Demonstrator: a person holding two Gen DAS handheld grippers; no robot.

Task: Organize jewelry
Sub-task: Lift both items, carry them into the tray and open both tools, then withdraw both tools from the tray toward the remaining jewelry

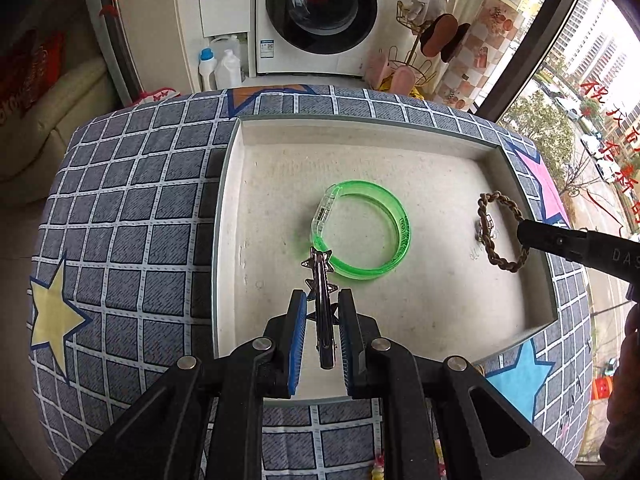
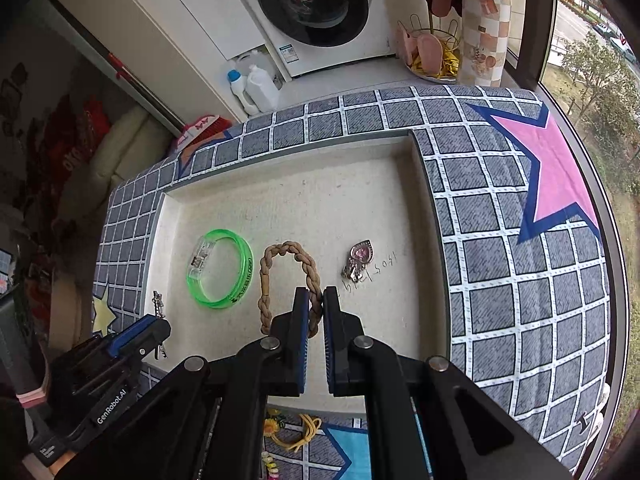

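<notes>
From my left wrist, my left gripper [image 1: 322,312] is nearly closed, its pads pinching a silver star hair clip [image 1: 321,304] above the shallow white tray [image 1: 232,208], near the green bangle [image 1: 366,230] lying there, I judge for placing; from my right wrist, my right gripper [image 2: 316,304] is clamped tight on the braided rope bracelet [image 2: 286,284], between the bangle and a pink-stoned pendant [image 2: 359,260], so the pieces sit apart in a row
</notes>
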